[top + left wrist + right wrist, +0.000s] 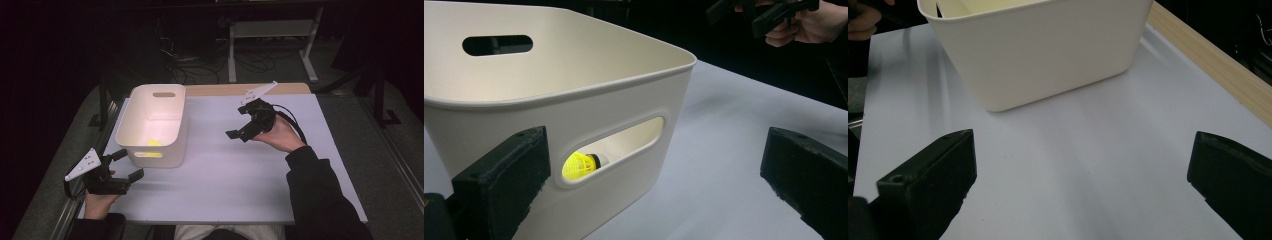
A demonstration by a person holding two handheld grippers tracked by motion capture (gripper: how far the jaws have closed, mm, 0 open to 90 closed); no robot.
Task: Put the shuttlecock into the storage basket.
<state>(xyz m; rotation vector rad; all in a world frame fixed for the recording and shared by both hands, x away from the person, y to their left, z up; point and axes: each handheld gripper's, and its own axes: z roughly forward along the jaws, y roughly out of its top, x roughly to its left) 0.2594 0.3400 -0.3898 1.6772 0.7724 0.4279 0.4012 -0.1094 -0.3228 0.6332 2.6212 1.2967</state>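
Nearest, at the near-left corner of the pale lavender table top (240,185), the left gripper (123,165) sits in the person's hand w/ jaws spread wide, nothing between them. Just beyond it, almost touching its far jaw, stands the cream plastic bin w/ oval handle slots (131,125).

Key relation: the yellow plastic shuttlecock w/ dark cork tip (583,164) lies inside the bin on its floor, at the near wall. From the left gripper it's straight ahead but behind the wall, so approach likely has to go up over the rim and down, not thru the slot. Its long axis looks roughly parallel to the near wall, cork toward the right, though I can't be sure through the slot.

Farther off, mid-right of the table, the right gripper (239,123) is raised above the surface, jaws also wide apart and empty, pointing left at the bin. Left is clearly the nearer one.

Views: left gripper view catches the shuttlecock thru the handle slot, skirt mesh and tip; high view gives just a yellow patch (154,142) on the bin floor. Right gripper view adds the bin's solid side wall (1048,50) and the wood table edge (1208,60).
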